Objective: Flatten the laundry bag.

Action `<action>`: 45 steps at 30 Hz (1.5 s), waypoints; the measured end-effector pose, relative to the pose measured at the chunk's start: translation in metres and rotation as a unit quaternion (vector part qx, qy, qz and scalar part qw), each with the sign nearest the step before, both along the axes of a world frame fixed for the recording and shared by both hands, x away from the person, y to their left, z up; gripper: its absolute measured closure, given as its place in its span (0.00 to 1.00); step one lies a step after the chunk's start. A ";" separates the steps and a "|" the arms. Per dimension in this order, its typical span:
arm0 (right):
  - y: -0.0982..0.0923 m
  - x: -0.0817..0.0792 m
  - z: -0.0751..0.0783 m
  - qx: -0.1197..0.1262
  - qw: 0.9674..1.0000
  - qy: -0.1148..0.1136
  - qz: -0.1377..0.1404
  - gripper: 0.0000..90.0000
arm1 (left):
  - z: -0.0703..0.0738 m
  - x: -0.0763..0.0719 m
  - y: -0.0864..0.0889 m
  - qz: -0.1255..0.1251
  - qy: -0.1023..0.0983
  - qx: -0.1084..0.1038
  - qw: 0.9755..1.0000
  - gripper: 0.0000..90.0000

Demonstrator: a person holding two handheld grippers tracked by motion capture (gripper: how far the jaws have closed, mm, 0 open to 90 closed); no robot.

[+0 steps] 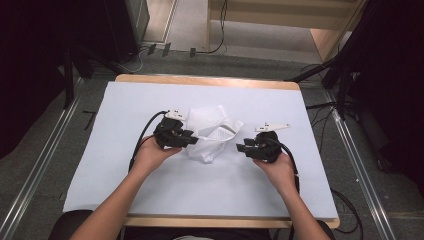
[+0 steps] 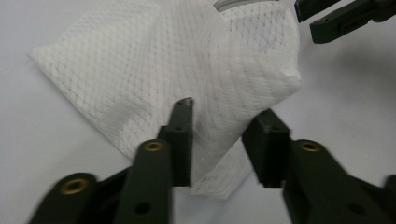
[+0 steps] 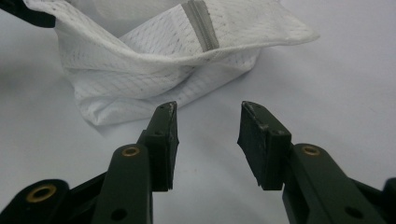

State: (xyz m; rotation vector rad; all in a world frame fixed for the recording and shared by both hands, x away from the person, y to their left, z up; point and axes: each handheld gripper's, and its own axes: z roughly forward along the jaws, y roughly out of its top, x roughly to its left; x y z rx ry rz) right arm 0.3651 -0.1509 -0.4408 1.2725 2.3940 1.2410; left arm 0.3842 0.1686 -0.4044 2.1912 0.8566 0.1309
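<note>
1. Where the table (image 1: 100,165) is covered by a pale sheet, a white mesh bag (image 1: 210,132) lies crumpled at its middle, between the two grippers; a grey zip strip (image 3: 201,23) shows along its upper edge in the right gripper view.
2. The left gripper (image 1: 189,138) stands at the bag's left edge. Its jaws straddle a raised fold of mesh (image 2: 210,121), but a gap remains on one side, so the pads do not clamp it.
3. The right gripper (image 1: 241,148) rests just beside the bag's right edge, jaws parted with nothing between them.
4. Judged step: taking hold of the bag for folding or straightening.
5. Next move calls for closing the left jaws on the fold, then advancing the right gripper to the near edge.
</note>
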 end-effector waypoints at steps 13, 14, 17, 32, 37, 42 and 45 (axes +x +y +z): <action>0.029 0.018 -0.004 -0.019 1.000 -0.002 0.015 0.72 | -0.005 0.001 0.044 0.060 0.029 -0.068 0.995 1.00; 0.030 0.019 -0.004 -0.020 1.000 -0.004 0.016 0.73 | -0.005 0.001 0.046 0.065 0.031 -0.069 0.995 1.00; 0.035 0.025 -0.005 -0.024 1.000 -0.003 0.020 0.74 | -0.007 0.001 0.052 0.076 0.035 -0.071 0.994 0.99; 0.063 0.051 -0.015 -0.054 0.997 -0.005 0.058 0.64 | -0.022 0.002 0.074 0.112 0.060 -0.067 0.990 1.00; 0.067 0.053 -0.023 -0.078 0.995 -0.001 0.069 0.62 | -0.025 0.003 0.084 0.126 0.077 -0.079 0.986 1.00; 0.069 0.052 -0.025 -0.094 0.993 -0.005 0.075 0.71 | -0.028 0.005 0.091 0.136 0.088 -0.075 0.984 1.00; 0.070 0.050 -0.024 -0.103 0.991 -0.007 0.079 0.90 | -0.030 0.007 0.096 0.140 0.098 -0.080 0.982 1.00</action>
